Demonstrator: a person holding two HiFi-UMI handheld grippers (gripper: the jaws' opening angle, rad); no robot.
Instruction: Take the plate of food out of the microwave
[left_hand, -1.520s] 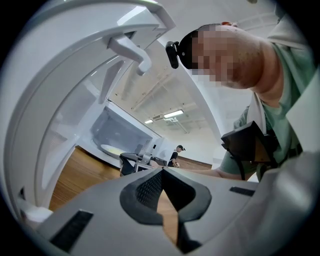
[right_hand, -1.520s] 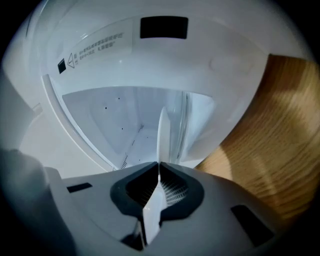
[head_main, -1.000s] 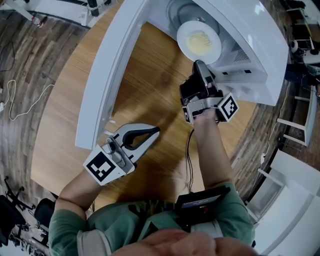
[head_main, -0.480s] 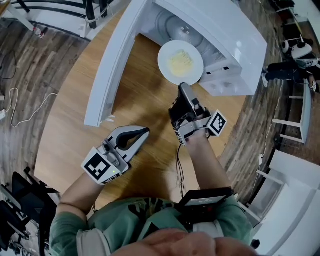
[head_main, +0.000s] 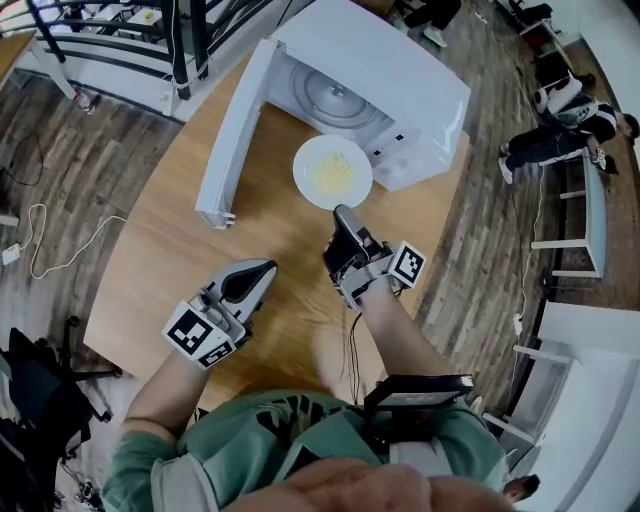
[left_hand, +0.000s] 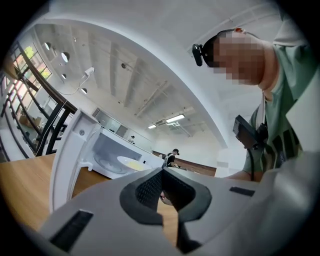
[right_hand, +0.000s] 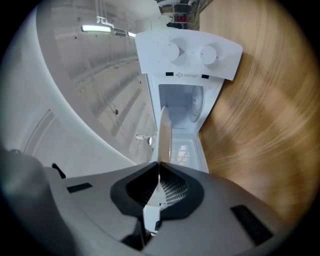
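Worktop (head_main: 170, 250): round, pale wood, bare along its left side. Left claw (head_main: 255, 275): near left, above the wood, pads pressed together with nothing between them (left_hand: 161, 175), well apart from the task's thing. Microwave door (head_main: 228, 140): white, swung fully open to the left. Microwave (head_main: 400, 90): white, at the far side of the worktop, cavity open toward the person and showing only its glass turntable (head_main: 325, 95). Plate (head_main: 303, 165): white, round, shallow, carried roughly level just outside the cavity mouth, over the wood between microwave and person. Food (head_main: 330, 172): a low pale yellow heap at the plate's middle, apparently undisturbed. Right claw (head_main: 342, 213): narrowed onto the plate's near rim, which runs edge-on between its pads (right_hand: 159, 167) in the right gripper view. Step in hand, by judgement: withdrawal, with the plate clear of the oven and supported at a single rim point. Next move likely calls for keeping the plate flat, bringing it over bare worktop toward the near side, lowering it until it rests, then releasing.
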